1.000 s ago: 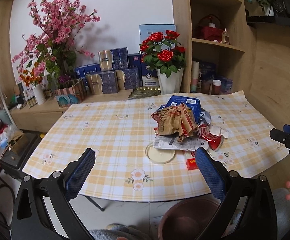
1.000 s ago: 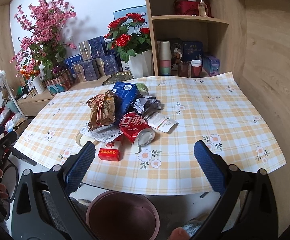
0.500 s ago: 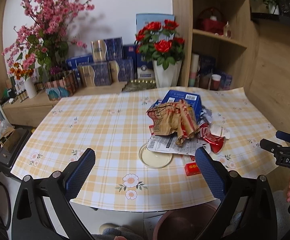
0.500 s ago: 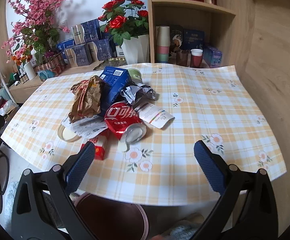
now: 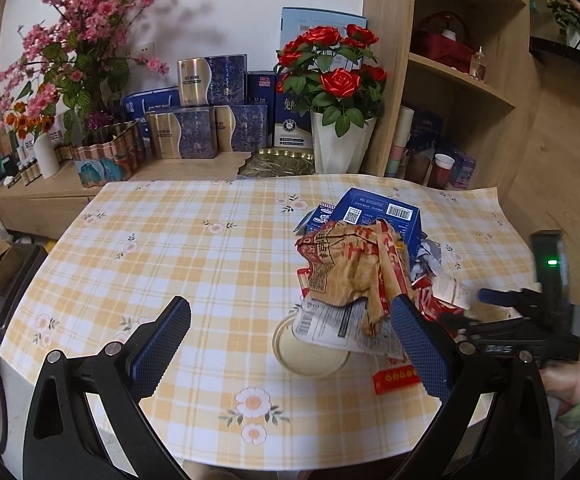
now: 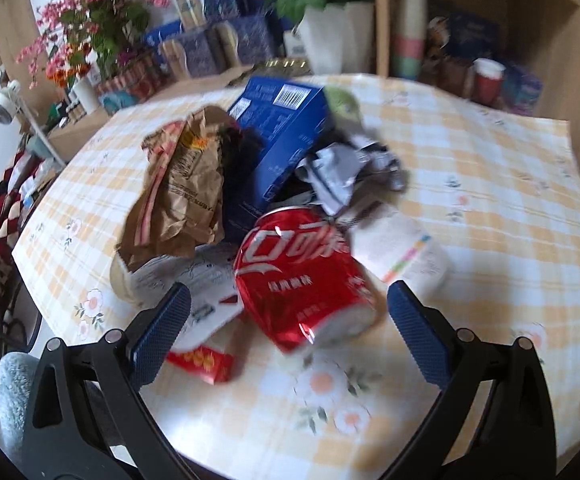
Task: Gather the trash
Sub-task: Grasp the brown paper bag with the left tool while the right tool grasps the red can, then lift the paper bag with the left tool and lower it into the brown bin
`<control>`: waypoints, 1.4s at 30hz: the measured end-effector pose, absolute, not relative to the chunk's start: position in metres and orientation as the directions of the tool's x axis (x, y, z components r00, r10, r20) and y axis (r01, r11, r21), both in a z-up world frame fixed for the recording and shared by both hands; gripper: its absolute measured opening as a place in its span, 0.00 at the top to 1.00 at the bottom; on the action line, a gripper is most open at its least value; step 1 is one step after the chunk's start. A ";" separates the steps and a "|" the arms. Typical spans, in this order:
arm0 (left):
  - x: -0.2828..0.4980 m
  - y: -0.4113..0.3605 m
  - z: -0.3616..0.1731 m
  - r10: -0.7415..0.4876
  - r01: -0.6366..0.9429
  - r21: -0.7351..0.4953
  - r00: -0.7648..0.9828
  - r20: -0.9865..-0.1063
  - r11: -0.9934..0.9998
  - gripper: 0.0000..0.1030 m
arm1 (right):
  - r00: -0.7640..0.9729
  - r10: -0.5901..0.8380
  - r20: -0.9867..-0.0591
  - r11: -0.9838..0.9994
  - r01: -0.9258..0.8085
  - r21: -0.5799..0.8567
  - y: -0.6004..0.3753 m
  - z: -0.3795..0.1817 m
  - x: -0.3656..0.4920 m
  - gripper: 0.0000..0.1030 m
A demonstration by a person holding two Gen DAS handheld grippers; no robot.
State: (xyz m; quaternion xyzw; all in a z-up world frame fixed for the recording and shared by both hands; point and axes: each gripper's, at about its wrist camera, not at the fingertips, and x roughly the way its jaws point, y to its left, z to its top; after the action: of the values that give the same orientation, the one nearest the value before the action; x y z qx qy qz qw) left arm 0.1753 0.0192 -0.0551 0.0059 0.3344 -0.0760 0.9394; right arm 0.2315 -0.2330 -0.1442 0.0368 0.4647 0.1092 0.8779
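Right wrist view: both claws, left claw (image 5: pixel 290 338) and right claw (image 6: pixel 290 318), spread wide, red can (image 6: pixel 304 274) between the right's fingers, untouched.

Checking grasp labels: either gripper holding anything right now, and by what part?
Nothing held. The left gripper is open over the table, short of the brown paper bag. The right gripper is open, its fingers either side of the red can, not closed on it.

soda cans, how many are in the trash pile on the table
1: a red soda can lies on its side at the pile's near edge, between the open right gripper's fingers. Others may be buried under the pile.
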 end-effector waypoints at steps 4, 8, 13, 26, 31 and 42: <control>0.192 0.016 -0.058 -0.160 0.160 -0.058 0.752 -0.640 0.985 0.05 | 0.489 0.229 -0.842 0.972 -0.166 0.168 -0.222 -0.167 0.259 0.06; 0.205 0.016 -0.061 -0.201 0.171 -0.109 0.734 -0.648 0.979 0.05 | 0.448 0.231 -0.864 0.972 -0.142 0.186 -0.221 -0.185 0.274 0.10; 0.216 0.012 -0.069 -0.238 0.187 -0.148 0.711 -0.662 0.971 0.06 | 0.420 0.293 -0.859 0.956 -0.105 0.274 -0.230 -0.196 0.278 0.15; 0.260 -0.025 -0.095 -0.333 0.212 -0.257 0.617 -0.713 0.943 0.09 | 0.515 0.403 -0.756 0.897 -0.057 0.439 -0.276 -0.165 0.252 0.80; 0.284 -0.058 -0.106 -0.295 0.241 -0.182 0.610 -0.735 0.953 0.10 | 0.541 0.359 -0.760 0.914 -0.040 0.403 -0.286 -0.153 0.245 0.84; 0.312 -0.074 -0.138 -0.297 0.227 -0.202 0.547 -0.783 0.953 0.36 | 0.536 0.320 -0.781 0.924 0.007 0.383 -0.301 -0.160 0.240 0.83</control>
State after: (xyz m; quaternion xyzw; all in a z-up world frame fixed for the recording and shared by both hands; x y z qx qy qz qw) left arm 0.3124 -0.0740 -0.1383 -0.0385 0.4522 -0.1491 0.8785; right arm 0.2398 -0.3010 -0.1597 0.1730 0.4729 0.0911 0.8591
